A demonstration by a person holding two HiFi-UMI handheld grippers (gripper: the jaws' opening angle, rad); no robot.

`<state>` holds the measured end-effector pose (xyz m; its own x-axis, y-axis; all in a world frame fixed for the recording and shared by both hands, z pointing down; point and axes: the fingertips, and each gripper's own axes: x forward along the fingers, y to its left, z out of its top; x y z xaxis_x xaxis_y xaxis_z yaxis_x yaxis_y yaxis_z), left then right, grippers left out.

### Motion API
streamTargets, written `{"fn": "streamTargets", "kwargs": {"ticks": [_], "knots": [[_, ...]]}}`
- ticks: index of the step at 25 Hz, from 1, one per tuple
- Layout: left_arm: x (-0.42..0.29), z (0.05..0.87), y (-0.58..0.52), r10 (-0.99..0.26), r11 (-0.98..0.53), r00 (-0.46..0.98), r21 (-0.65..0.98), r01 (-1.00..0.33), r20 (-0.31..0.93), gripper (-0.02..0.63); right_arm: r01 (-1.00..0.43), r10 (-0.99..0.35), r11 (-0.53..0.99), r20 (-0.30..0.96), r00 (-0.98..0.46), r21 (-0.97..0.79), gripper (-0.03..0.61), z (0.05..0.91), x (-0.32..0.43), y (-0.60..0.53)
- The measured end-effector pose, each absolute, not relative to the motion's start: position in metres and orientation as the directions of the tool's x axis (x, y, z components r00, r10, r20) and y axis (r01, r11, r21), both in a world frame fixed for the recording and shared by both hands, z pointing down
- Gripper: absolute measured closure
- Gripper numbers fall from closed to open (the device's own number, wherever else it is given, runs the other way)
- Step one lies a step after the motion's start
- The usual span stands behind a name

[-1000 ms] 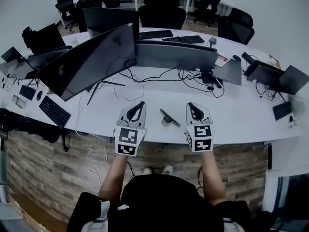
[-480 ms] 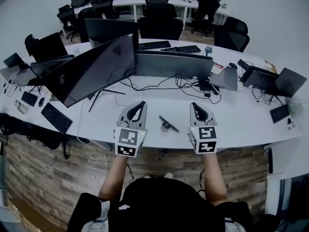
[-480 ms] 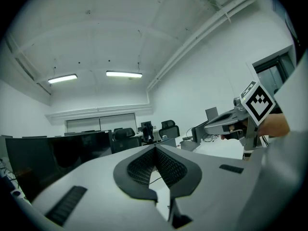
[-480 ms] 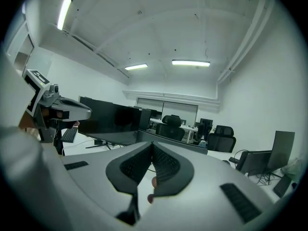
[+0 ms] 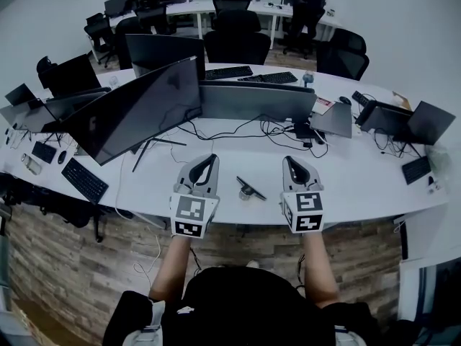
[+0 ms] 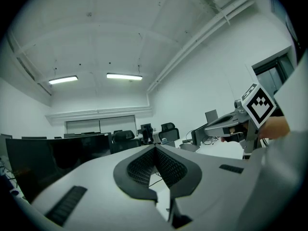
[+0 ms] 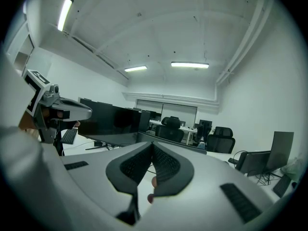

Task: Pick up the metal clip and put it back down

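The metal clip [image 5: 251,188] lies on the white desk [image 5: 360,186], close to its near edge, in the gap between your two tools. It is untouched, and the pick-up is not yet begun.

Your left hand-held gripper [image 5: 211,156] is fully closed, its two pads meeting at the tip, with nothing between them. Your right hand-held gripper [image 5: 290,160] is closed in the same way and is also empty. Both are held above the desk and point about level, away from you, toward the monitors [image 5: 144,103]. Neither gripper view shows the clip; each looks over it into the room.

The relation that matters is this. The clip is to the right of the left gripper and to the left of the right gripper, about midway, so I cannot say which one is nearer. In the head view it sits beside the gripper bodies, nearer to you than both tips, and it looks lower than them. Its long axis runs diagonally, from far-left to near-right.

So I judge that the gripper you choose must first open, then pull back toward you, tilt down and move inward. It is probably best to turn it so that the jaws close across this diagonal and not along it.
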<state>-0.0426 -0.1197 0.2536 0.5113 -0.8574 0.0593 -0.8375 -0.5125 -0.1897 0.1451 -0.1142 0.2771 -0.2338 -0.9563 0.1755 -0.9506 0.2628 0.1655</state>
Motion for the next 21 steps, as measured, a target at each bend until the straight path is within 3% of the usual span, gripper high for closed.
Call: {"fn": "streamTargets", "kwargs": {"ticks": [21], "knots": [[-0.0437, 0.2559, -0.1239, -0.86, -0.507, 0.506, -0.19, -0.841, 0.057, 0.604, -0.949, -0.954, 0.269, 0.18, -0.239, 0.165, 0.554, 0.2811, 0.1423, -0.1184]]}}
